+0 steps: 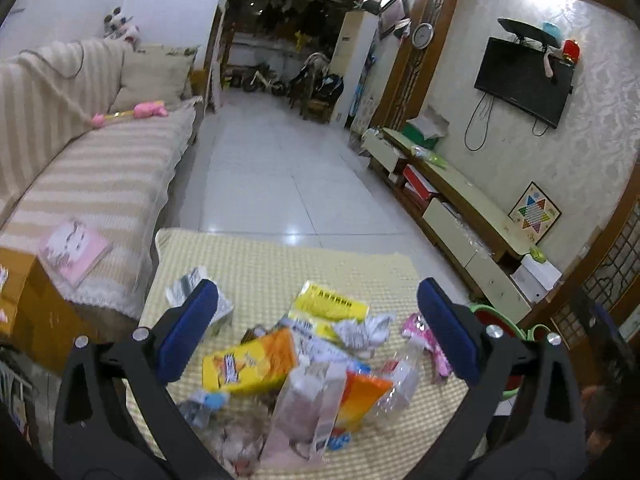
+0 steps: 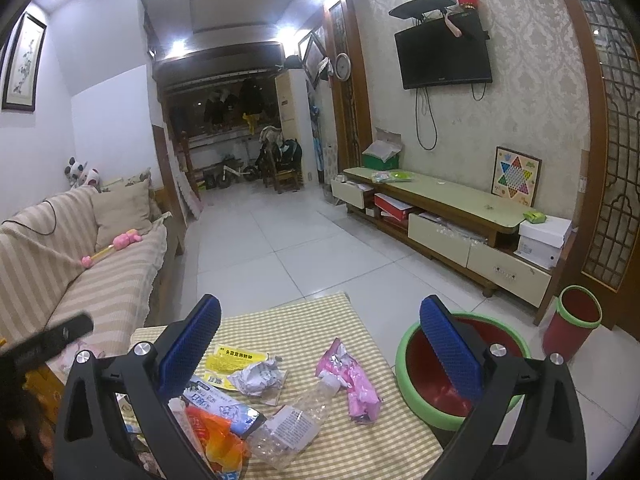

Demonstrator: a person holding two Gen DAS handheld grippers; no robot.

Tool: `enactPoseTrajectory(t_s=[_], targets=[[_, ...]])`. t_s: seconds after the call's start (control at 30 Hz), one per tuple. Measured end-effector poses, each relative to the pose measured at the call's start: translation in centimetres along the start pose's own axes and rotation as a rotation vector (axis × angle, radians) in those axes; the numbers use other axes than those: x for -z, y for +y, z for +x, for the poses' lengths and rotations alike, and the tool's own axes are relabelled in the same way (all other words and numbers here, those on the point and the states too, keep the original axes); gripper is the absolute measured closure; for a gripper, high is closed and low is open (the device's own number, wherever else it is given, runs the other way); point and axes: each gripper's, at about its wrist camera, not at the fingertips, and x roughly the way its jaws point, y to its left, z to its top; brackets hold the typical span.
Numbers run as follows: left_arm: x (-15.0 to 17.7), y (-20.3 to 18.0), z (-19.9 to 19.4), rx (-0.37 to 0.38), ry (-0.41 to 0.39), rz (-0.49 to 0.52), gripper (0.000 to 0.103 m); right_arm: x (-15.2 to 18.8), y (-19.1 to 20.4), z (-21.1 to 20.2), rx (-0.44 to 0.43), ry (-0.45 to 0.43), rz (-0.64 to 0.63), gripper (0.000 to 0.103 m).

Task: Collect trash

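Note:
A heap of trash lies on the yellow checked table (image 1: 280,264) (image 2: 296,320): a yellow packet (image 1: 328,306) (image 2: 236,356), crumpled paper (image 1: 366,330) (image 2: 258,376), a pink wrapper (image 1: 428,340) (image 2: 352,376), a clear plastic bottle (image 1: 400,380) (image 2: 296,420), orange packets (image 1: 248,360) (image 2: 216,436). My left gripper (image 1: 318,328) hangs open over the heap with nothing between its blue pads. My right gripper (image 2: 320,348) is open above the pink wrapper and the bottle. A red bin with a green rim (image 2: 424,380) (image 1: 500,316) stands just right of the table.
A striped sofa (image 1: 92,176) (image 2: 80,264) runs along the left with a pink book (image 1: 74,250) and pink toy (image 1: 140,111) on it. A TV cabinet (image 2: 448,216) lines the right wall. A second red bin (image 2: 572,328) stands beyond the first. White tiled floor (image 2: 288,248) lies between.

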Motion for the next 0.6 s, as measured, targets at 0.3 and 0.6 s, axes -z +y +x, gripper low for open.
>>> enactPoseTrajectory(t_s=[0.3, 0.6], targets=[[1.0, -0.7, -0.4, -0.041, 0.022, 0.052, 0.005, -0.2, 0.5, -0.1, -0.015, 0.009, -0.004, 0.007], [1.4, -1.1, -0.6, -0.058, 0.018, 0.08, 0.005, -0.1, 0.9, 0.1, -0.025, 0.014, -0.018, 0.007]])
